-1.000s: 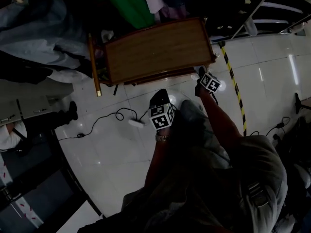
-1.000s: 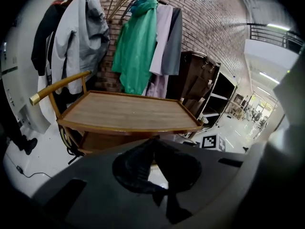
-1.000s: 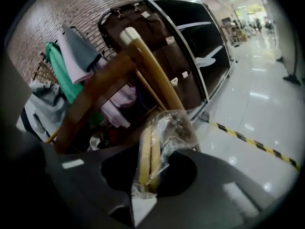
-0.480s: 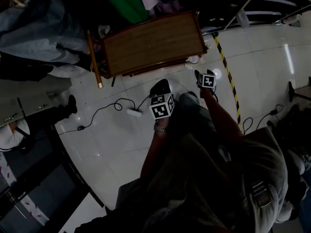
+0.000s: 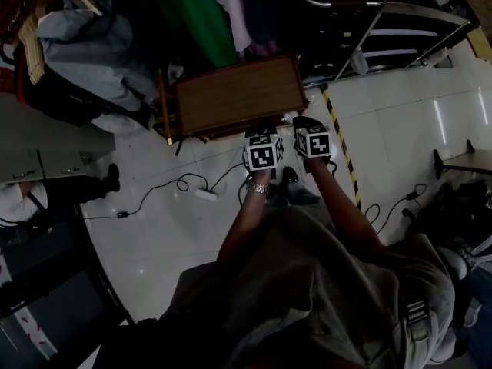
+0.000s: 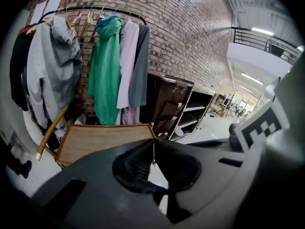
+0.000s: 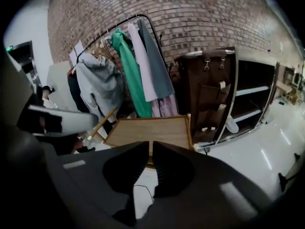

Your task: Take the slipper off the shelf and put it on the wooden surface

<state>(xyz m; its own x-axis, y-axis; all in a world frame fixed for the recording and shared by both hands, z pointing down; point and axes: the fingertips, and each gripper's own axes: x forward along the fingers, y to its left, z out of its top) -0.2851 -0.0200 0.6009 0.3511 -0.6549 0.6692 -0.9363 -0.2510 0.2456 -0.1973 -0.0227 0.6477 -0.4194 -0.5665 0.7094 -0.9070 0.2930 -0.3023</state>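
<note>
Left gripper view: wall sheets [image 6: 49, 5], print unreadable

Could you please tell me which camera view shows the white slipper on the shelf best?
The right gripper view: the slipper stands out pale and well lit against the dark shelf. The head view shows it only as a small dim shape; the left gripper view a tiny pale sliver.

We see a wooden surface [image 5: 238, 94] with a matt, fine-grained top. The floor [image 5: 154, 229] is glossy white tile that catches the lamps. The wall [image 6: 190, 27] is rough brick. The garments [image 6: 102, 70] are soft matt cloth, hung on a thin metal rail [image 6: 95, 7]. The slipper [image 7: 232, 124] looks like smooth pale plastic, though it shows too small for us to be sure.
</note>
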